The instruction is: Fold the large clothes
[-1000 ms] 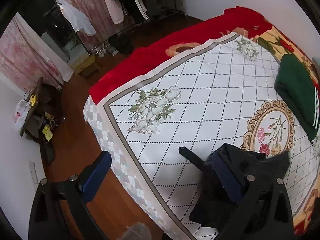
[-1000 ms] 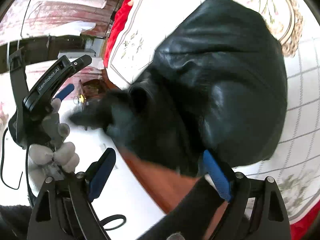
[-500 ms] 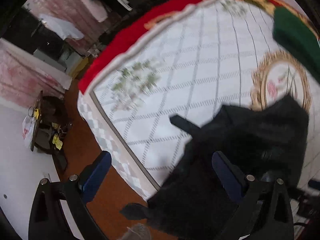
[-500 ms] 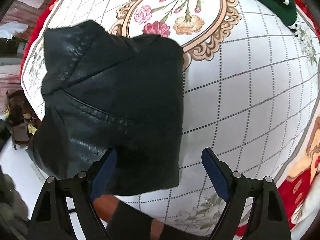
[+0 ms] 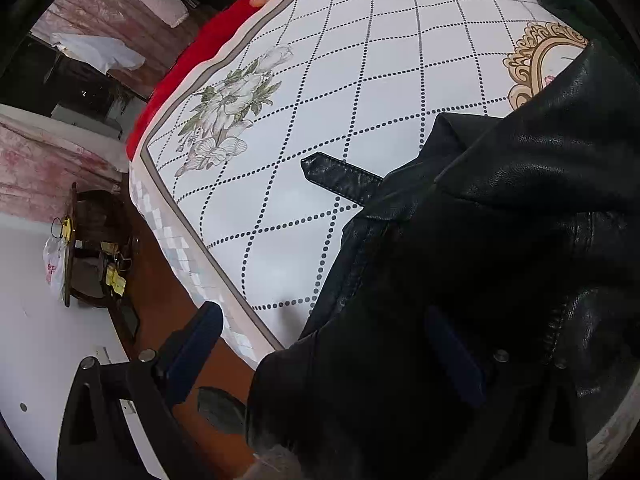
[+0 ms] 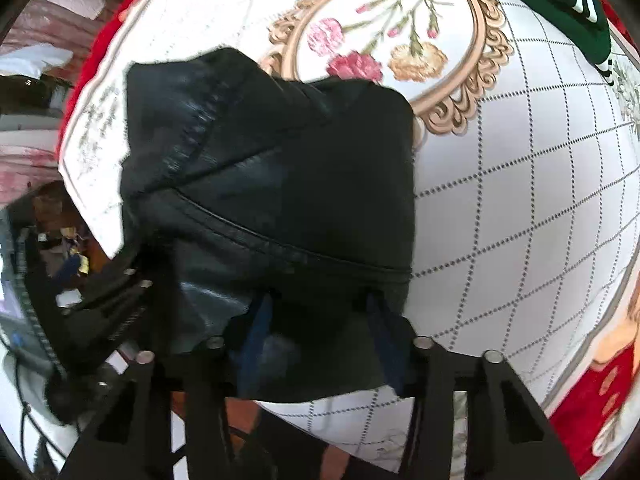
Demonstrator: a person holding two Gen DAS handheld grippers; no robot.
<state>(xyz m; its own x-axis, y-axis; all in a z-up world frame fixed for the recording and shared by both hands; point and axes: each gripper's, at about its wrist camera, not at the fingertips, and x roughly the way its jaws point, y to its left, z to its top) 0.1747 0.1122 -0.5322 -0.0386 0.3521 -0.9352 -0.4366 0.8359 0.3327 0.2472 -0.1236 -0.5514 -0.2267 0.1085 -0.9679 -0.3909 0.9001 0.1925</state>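
A black leather jacket (image 6: 280, 200) lies bunched near the front edge of the bed, partly hanging over it; it also shows in the left wrist view (image 5: 500, 260), with a strap (image 5: 340, 176) sticking out to the left. My right gripper (image 6: 320, 320) has its blue pads narrowed around the jacket's near hem, with leather between them. My left gripper (image 5: 320, 344) is open wide; its right finger (image 5: 452, 352) lies against the jacket, its left finger (image 5: 192, 352) hangs over the floor.
The bed (image 5: 320, 80) has a white dotted-diamond cover with flower prints and a red blanket edge (image 5: 192, 64). A folded green garment (image 6: 540, 4) lies at the far side. A dark wooden side table (image 5: 92, 248) stands on the floor left of the bed.
The right gripper's jaws have narrowed from wide open onto the jacket's near hem. The left gripper has moved closer, so the jacket fills more of its view.
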